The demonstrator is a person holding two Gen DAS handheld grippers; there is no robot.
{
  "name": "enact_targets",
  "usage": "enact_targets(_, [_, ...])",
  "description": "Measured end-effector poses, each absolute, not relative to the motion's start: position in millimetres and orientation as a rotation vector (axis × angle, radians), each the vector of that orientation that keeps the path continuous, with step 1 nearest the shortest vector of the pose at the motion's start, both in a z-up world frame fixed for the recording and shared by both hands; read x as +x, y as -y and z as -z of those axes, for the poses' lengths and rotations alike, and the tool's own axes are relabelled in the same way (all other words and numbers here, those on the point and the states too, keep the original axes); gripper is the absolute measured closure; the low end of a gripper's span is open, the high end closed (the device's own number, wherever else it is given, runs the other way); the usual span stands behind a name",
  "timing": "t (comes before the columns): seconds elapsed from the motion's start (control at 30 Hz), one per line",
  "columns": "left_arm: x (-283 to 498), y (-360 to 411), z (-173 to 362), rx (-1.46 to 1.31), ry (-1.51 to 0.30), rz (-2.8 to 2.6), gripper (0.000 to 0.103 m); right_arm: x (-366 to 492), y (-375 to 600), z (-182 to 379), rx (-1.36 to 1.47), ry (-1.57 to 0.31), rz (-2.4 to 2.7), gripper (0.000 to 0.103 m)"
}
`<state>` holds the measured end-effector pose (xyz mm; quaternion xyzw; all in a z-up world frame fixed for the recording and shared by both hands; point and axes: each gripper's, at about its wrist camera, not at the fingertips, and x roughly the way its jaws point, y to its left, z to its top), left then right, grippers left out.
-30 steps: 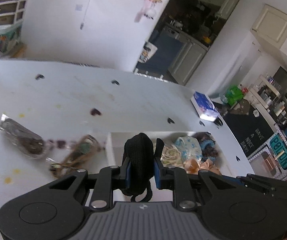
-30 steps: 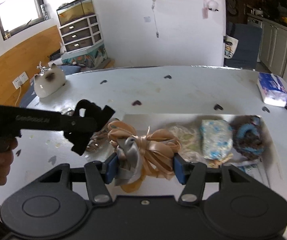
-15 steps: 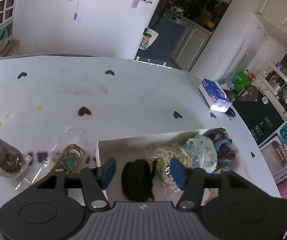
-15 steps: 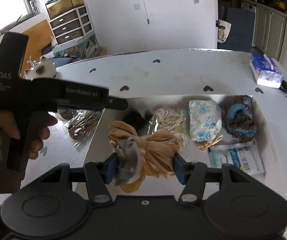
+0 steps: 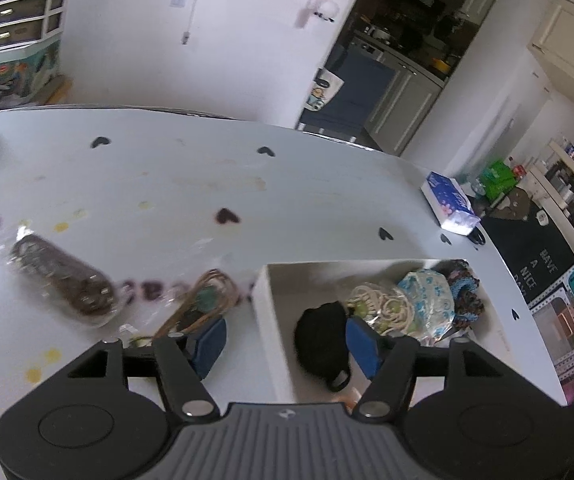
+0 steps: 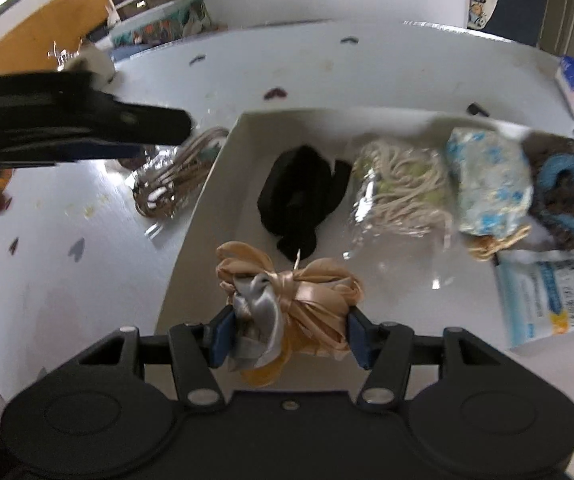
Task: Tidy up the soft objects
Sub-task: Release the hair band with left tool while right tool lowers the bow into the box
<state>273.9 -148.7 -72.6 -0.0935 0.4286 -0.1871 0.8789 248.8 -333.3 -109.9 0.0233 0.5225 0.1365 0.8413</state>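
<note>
Lower left of the left wrist view: left tool opening, pads apart and pressing nothing, black fabric roll lying loose between them in the white tray. Looks light, limp, easy to squash; best pinched across its thick middle. On the tabletop left of the tray, bagged cord bundle, probably slippery in its crinkly film. Lower centre of the right wrist view: right tool clenched on the ribbon bow, above the tray's near end; satin likely slick, springy, held across the knot.
</note>
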Motion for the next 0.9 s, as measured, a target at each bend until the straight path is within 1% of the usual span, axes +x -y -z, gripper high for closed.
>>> enact_targets(0.2, [260.2, 122.2, 69.5, -0.209, -0.888, 0.335, 0.035, 265.5, 311.5, 123.8, 0.021, -1.075, -0.306, 0.045])
enact_targets(0.47, [250.7, 99.2, 67.9, -0.22, -0.889, 0.292, 0.035, 286.5, 312.5, 115.9, 0.063, -1.019, -0.249, 0.044])
enact_targets(0.53, [248.7, 98.1, 67.0, -0.217, -0.887, 0.3, 0.034, 280.8, 312.9, 114.6, 0.061, -1.02, -0.24, 0.04])
enact_targets(0.57, [248.1, 98.2, 66.4, -0.215, -0.886, 0.306, 0.033, 276.8, 313.5, 114.5, 0.067, -1.023, -0.232, 0.035])
enact_targets(0.6, [247.2, 98.8, 66.2, -0.213, -0.885, 0.313, 0.03, 273.0, 314.3, 114.3, 0.077, -1.024, -0.226, 0.028])
enact_targets(0.83, [239.9, 106.8, 62.4, -0.168, -0.87, 0.369, 0.02, 247.3, 325.6, 102.2, 0.13, -0.997, -0.17, 0.016])
enact_targets(0.9, [237.8, 108.4, 61.9, -0.157, -0.87, 0.381, 0.017, 241.3, 331.0, 96.3, 0.147, -0.981, -0.153, 0.01])
